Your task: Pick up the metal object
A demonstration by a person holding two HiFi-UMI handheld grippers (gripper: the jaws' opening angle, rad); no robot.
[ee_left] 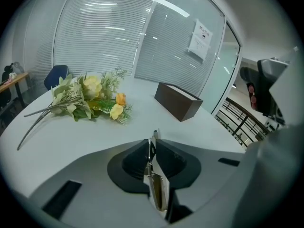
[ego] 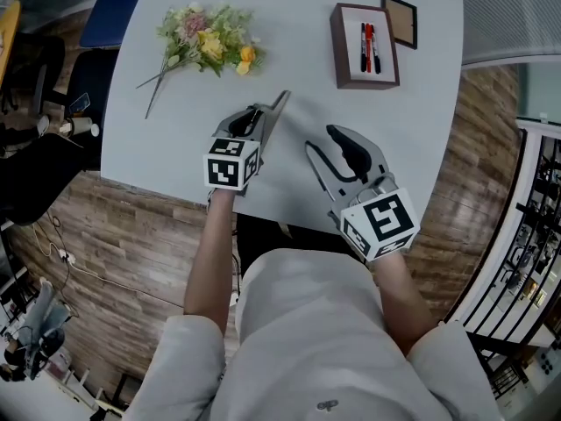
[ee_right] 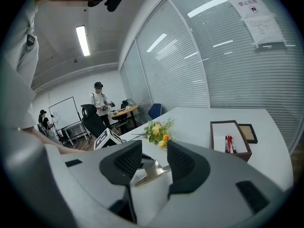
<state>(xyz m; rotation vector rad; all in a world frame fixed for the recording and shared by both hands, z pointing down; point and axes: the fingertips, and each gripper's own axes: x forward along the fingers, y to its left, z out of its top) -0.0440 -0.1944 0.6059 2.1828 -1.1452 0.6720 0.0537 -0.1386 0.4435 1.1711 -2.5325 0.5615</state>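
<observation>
— Two tongs are working over the tabletop [ego: 175,139]. Entry one: the left tongs [ee_left: 152,156] are pinching the metal object [ee_left: 157,194] edge-on. The pads are nearly together on the thin strip, and its free end is sticking out past the tips toward the box of pens [ego: 364,46].

— And the right tongs [ee_right: 155,161]?

— Standing apart and gripping nothing. They are hovering just beside the left pair, with the strip showing beyond their gap, not in it.

— Is the strip hanging clear of the tabletop?

— I am not managing to tell. The tip is lying over the white surface, and it may or may not be touching.

— Risks, then?

— I am judging slip as the main one. The pads are biting only a narrow part of a smooth, flat piece, and a good part of its length is sitting outside the grip. A quick lift or a wrist roll is likely to be levering it round in the pads or letting it slide out.

— Anything else?

— If the tip is dragging while the hand is rising, that is going to be twisting the piece loose. The flowers [ego: 206,42] are lying well apart, so I am expecting no snag there.
</observation>
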